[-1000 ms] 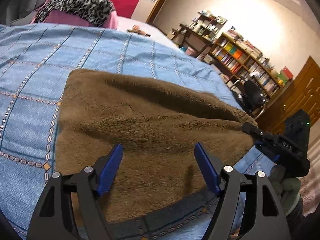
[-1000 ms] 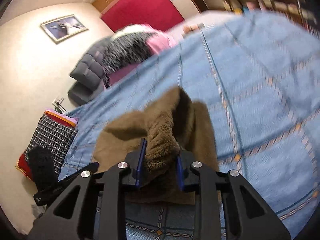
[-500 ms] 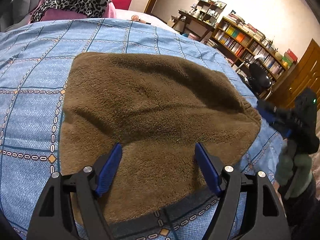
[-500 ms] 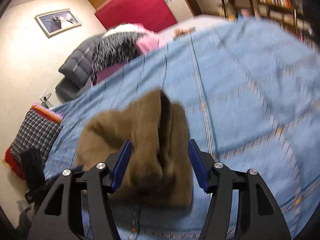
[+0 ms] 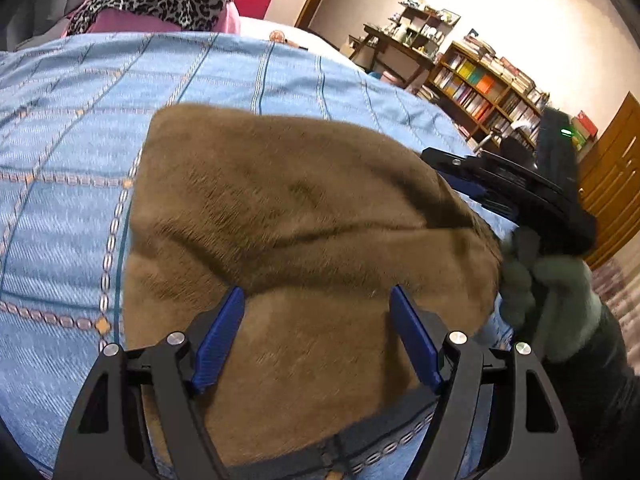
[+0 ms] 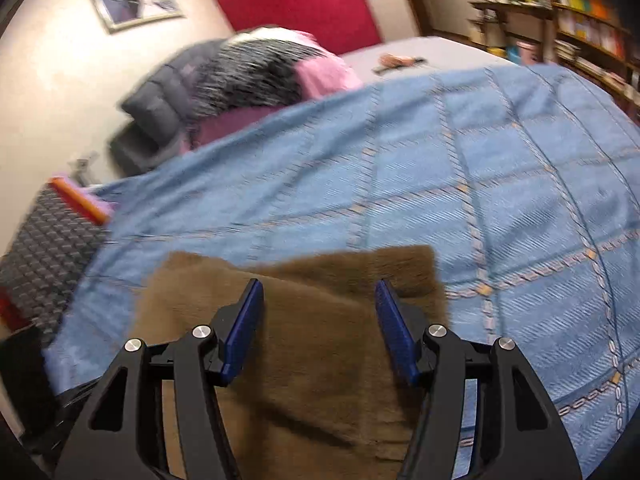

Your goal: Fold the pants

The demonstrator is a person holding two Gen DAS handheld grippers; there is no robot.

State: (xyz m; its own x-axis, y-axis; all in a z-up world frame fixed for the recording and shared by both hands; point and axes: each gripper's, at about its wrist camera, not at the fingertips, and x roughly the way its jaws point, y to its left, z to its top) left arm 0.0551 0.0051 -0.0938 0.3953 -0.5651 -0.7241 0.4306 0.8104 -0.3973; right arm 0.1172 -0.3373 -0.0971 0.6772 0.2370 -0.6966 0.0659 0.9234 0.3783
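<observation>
Pants (image 5: 304,248) folded on blue bedspread (image 5: 72,152), bookshelves (image 5: 484,84) behind, left gripper (image 5: 316,336) wide, right gripper (image 6: 318,328) wide.

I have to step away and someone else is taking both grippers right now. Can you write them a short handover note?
Left gripper: open, holding nothing, over the near edge of the brown fleece pants.
Right gripper: open, empty, above the pants' right side.
Pants lie folded into a compact bundle on the blue bedspread, free of both grippers.
Done: the folds so far.
Left: probably only squaring or smoothing the top layer, if anything.
</observation>
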